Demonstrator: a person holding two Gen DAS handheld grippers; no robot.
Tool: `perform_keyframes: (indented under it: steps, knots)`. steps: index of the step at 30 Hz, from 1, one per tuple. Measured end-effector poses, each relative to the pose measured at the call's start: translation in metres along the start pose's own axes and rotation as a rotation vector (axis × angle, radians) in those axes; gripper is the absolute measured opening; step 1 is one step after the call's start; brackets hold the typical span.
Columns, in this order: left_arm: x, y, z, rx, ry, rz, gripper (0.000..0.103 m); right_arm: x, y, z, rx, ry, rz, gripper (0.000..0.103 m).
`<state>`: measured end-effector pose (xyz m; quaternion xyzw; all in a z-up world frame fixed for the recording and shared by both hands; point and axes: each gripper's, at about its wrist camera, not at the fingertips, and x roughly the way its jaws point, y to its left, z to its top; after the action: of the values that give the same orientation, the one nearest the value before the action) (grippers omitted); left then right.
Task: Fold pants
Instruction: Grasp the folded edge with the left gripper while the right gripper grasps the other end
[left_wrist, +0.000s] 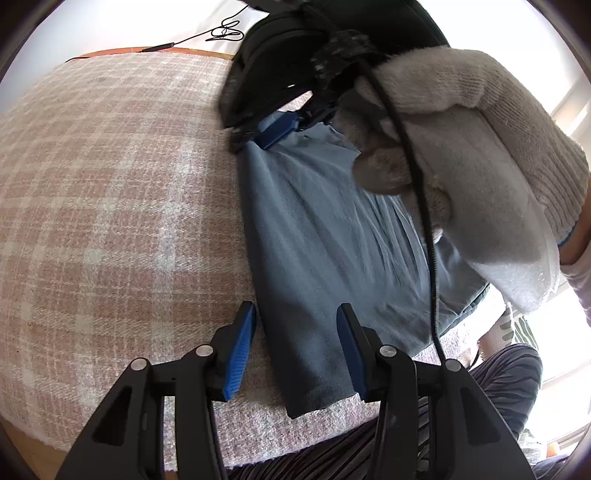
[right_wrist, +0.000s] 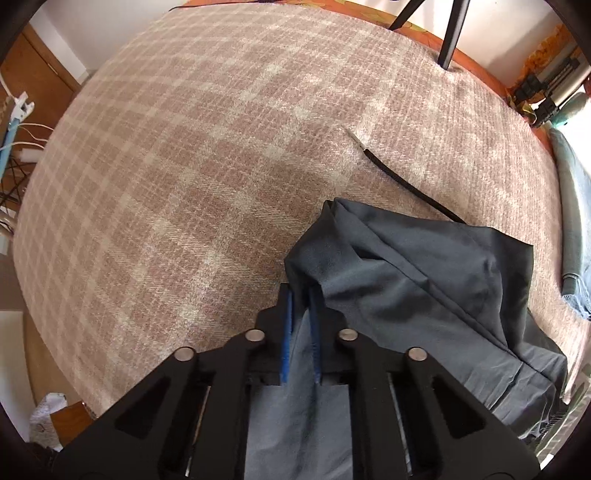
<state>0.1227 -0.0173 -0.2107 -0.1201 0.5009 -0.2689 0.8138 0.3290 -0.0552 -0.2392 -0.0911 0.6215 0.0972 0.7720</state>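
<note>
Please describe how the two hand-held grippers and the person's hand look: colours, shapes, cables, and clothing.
Each gripper, left and right, has black angular linkage arms with silver round pivot pins and flat blue ribbed finger pads. A black cable runs past the right hand, which wears a grey-white knitted glove.

Black tongs (left_wrist: 297, 317) with ribbed blue pads and silver screws; a grey knit glove (left_wrist: 480, 155), black cable trailing

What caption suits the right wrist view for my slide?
Right gripper shut on a fold of the blue pants, lying on the plaid blanket.
</note>
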Motion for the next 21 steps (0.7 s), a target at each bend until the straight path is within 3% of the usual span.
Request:
perform_keyframes:
  steps: [8,13,16,18,21]
  knots:
    - [0.005,-0.002,0.007,-0.024,0.001,-0.002,0.043,-0.031,-0.028,-0.009,0.059,-0.073,0.105,0.005]
    - [0.012,-0.008,0.008,-0.045,0.022,-0.052,0.043,-0.046,-0.040,-0.016,0.067,-0.110,0.144,0.005]
    - [0.013,-0.016,0.009,-0.036,0.025,-0.053,0.021,-0.058,-0.048,-0.022,0.075,-0.136,0.157,0.005]
    - [0.011,-0.024,0.009,-0.018,0.005,-0.044,0.016,-0.067,-0.054,-0.028,0.087,-0.153,0.173,0.005]
    - [0.006,-0.026,0.012,0.005,-0.006,-0.047,0.015,-0.076,-0.061,-0.028,0.108,-0.186,0.198,0.004]
